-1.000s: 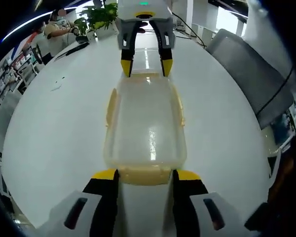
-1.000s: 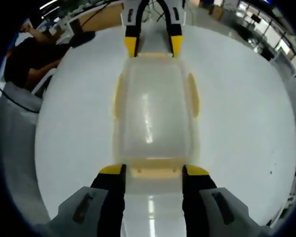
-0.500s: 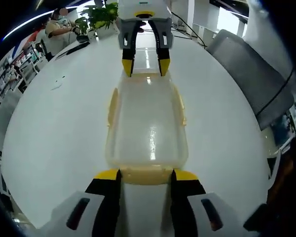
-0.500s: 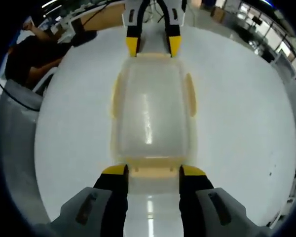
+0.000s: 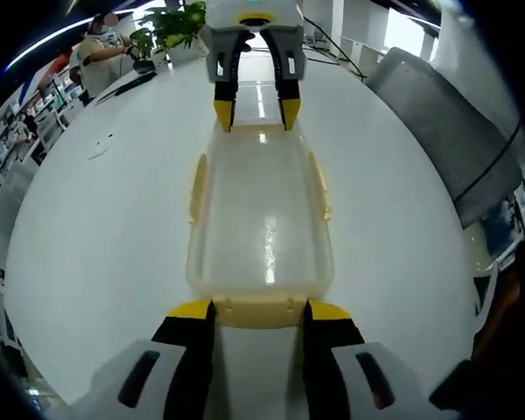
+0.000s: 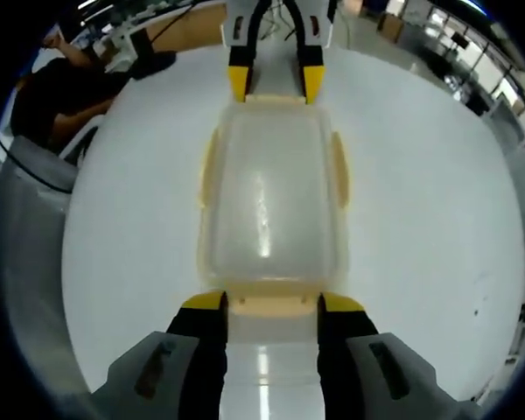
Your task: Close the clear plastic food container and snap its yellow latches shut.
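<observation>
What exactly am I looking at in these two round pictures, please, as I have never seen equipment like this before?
There is no robot here: a person holds a two-jaw claw in each hand, and a fisheye camera rides on each one. In the left gripper view, the left claw rises from the bottom, and the right claw faces it from the far end. The right gripper view shows the same scene from the opposite end. Between them, on a white table, lies a clear plastic food container with its lid on and yellow latches along its sides. Each claw is open, its jaws either side of an end latch. Nothing is lifted.
</observation>
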`<state>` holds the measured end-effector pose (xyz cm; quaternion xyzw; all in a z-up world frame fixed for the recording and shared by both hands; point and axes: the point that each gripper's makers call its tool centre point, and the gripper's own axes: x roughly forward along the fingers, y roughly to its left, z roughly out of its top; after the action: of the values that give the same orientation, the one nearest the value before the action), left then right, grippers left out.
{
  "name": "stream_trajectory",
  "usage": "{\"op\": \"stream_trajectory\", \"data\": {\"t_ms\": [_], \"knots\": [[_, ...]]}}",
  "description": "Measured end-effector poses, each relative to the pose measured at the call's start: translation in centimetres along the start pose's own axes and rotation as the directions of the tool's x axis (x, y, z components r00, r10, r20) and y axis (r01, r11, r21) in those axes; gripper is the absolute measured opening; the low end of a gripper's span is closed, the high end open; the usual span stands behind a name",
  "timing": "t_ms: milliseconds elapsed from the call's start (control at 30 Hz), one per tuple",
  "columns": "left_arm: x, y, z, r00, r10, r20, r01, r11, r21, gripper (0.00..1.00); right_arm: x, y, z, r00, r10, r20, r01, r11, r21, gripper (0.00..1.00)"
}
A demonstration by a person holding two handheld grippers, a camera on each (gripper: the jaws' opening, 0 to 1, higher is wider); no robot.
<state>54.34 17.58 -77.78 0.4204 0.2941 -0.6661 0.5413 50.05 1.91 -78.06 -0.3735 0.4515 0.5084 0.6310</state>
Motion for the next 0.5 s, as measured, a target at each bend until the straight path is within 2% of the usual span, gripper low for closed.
{"op": "stream_trajectory", "data": {"t_ms": [500], "knots": [[-1.8,-1.3,-0.2,0.999,-0.002,-0.035,0.002,1.000,-0.002,0.34,-1.1,1.2,1.4,0.999,0.017,0.040,-0.017,1.000,-0.009,0.37]]}}
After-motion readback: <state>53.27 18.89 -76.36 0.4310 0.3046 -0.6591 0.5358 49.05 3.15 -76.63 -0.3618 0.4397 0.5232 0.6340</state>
